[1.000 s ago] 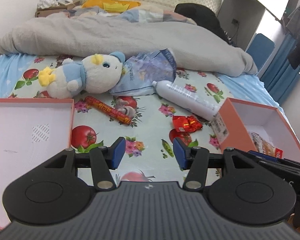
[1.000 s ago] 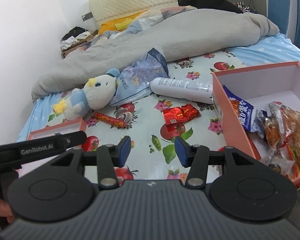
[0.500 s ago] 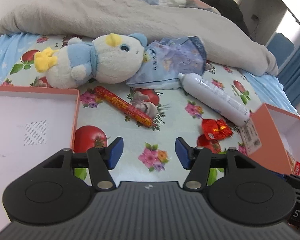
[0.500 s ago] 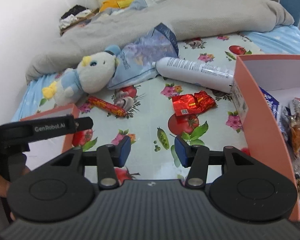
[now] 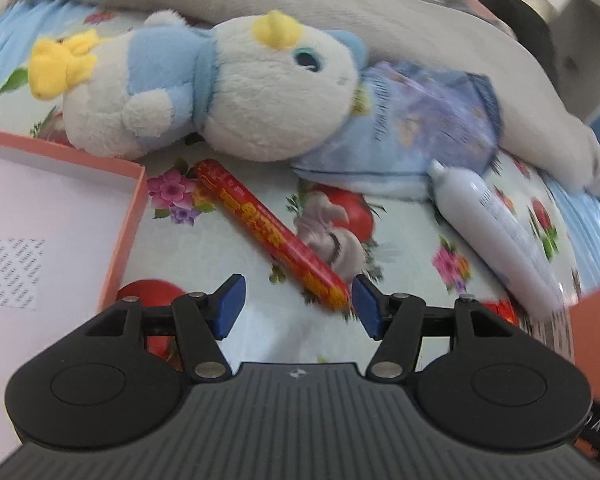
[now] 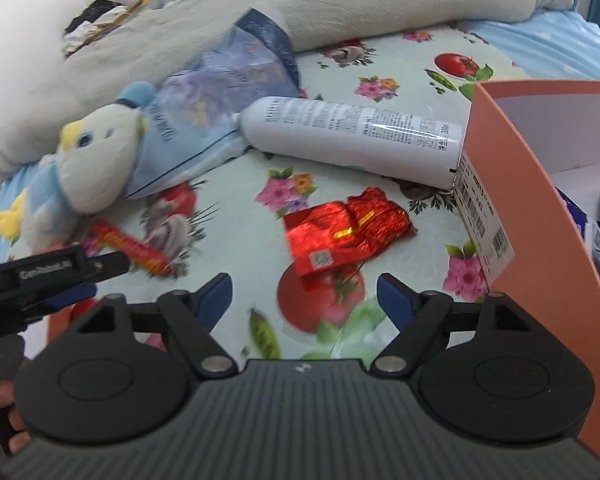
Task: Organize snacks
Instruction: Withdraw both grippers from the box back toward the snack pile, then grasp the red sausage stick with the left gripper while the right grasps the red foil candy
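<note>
Left gripper (image 6: 60, 280), at left of the right wrist view: "GenRobot.AI"
White bottle (image 6: 352, 136): small print, unreadable
Box label (image 6: 484, 216): barcode, digits blurred

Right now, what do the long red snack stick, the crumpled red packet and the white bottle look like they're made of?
Long red snack stick: probably thin plastic film, smooth and printed, pinched at the end.
Crumpled red packet: likely metallised foil; sharp creases and bright mirror-like glints.
White bottle: probably plastic, though coated metal is possible; smooth, semi-gloss, with a long highlight over the print.
</note>
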`<action>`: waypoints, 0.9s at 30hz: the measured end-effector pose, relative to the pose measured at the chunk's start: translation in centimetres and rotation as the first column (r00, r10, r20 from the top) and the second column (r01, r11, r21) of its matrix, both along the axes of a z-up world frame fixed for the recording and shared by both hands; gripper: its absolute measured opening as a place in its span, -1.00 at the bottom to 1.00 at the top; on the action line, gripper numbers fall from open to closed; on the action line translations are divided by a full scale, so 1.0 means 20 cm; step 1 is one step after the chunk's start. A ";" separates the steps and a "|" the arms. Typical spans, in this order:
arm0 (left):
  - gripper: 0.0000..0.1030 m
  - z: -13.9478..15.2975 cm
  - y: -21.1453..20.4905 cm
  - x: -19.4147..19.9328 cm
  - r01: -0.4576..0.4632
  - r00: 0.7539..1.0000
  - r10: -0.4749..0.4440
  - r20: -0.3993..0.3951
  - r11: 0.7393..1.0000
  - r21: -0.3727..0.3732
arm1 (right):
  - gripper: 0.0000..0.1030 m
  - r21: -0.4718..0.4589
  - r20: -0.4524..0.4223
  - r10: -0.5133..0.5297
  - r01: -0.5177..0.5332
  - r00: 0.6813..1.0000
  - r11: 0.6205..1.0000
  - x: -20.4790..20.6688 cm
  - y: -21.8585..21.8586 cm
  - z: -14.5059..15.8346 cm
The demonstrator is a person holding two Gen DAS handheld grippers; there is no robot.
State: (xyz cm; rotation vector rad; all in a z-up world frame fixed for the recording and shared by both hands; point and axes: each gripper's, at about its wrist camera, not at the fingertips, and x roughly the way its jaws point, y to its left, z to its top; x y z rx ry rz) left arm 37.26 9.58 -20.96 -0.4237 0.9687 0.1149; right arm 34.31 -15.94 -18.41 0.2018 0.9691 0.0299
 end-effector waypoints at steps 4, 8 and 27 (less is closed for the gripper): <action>0.25 -0.06 0.02 0.10 -0.066 0.998 0.065 -0.020 0.998 -0.009 | 0.58 -0.038 -0.005 -0.060 0.060 0.998 0.998 0.10 -0.04 -0.07; 0.25 -0.11 0.01 0.19 -0.095 0.995 0.096 -0.040 0.995 0.019 | 0.58 -0.021 0.001 -0.156 0.156 0.988 0.988 0.18 -0.11 -0.12; 0.21 -0.16 -0.12 0.35 0.053 0.997 -0.031 -0.076 0.949 0.312 | 0.27 -0.182 0.039 -0.059 0.065 0.998 0.981 0.28 -0.02 -0.26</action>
